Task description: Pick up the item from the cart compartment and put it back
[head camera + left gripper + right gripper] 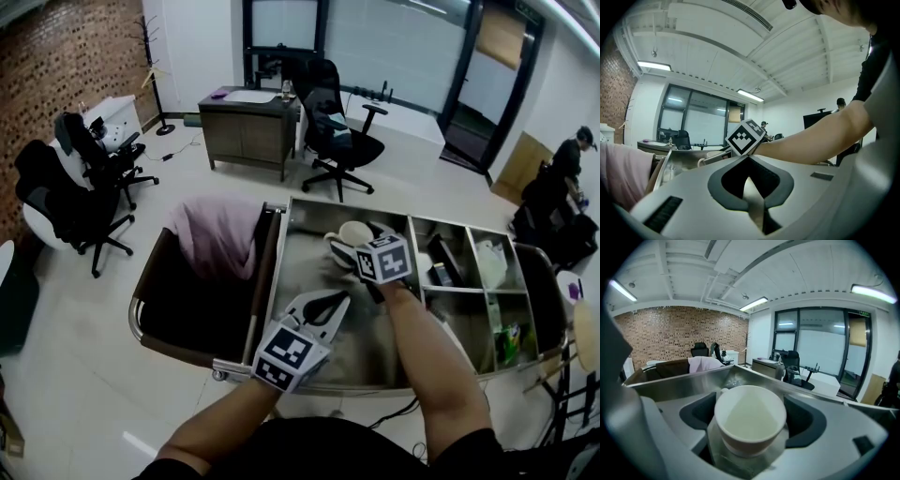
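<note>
Left gripper [335, 303]: lower centre of the head view, jaws pressed together on nothing, tips over the near floor of the big compartment [300, 272].
Right gripper [361, 248]: just beyond, jaws spread wide with the cup [750, 420] between them; the pads look clear of its wall.
Cup: upright on the steel floor of the big compartment, mid-frame in the head view, near the far wall, handle to the left.
Handling: probably ceramic, so stiff, fairly light, glazed and slippery; likely to chip against steel. It looks empty.
Hold: across the body just under the rim, jaws level.
Count, task: one cup, two grippers, one cart [309, 211].
Count, rest: one pink cloth [217, 234] at left; four small compartments at right, as far as I can tell; three chairs and one desk [248, 122] in the upper half.
</note>
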`<state>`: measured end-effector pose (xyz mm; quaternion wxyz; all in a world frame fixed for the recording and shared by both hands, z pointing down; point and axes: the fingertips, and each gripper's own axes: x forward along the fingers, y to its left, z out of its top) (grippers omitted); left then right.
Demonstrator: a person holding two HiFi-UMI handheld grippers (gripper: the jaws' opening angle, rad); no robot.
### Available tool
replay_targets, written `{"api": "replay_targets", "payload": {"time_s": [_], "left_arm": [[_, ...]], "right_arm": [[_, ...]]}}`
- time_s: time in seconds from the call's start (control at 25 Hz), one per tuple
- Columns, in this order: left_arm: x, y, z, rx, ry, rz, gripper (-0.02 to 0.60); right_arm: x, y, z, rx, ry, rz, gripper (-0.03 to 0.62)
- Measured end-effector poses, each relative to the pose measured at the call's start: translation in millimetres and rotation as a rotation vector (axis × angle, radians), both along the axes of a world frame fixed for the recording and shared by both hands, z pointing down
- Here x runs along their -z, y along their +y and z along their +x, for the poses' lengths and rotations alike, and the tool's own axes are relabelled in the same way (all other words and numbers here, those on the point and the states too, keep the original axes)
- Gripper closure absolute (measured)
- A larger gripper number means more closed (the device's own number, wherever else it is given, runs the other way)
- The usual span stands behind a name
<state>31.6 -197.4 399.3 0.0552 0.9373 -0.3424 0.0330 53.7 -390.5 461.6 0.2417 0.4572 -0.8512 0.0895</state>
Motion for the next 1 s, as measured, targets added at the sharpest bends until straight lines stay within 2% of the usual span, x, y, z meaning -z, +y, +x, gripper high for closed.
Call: {"api": "replay_targets", "payload": {"time_s": [0.72,1.0], "left_arm": [[-0.8,0.0,0.9,-0.009,-0.008,-0.001,0.581],[0.2,-0.4,-0.5,-0.002,-0.005,0.004,0.581]], "right_arm": [[-12.2,-6.2,0.9,-0.045,-0.009,-0.026,0.137],[-2.2,-3.8,4.9,-0.055,0.016,-0.005,0.138]]}}
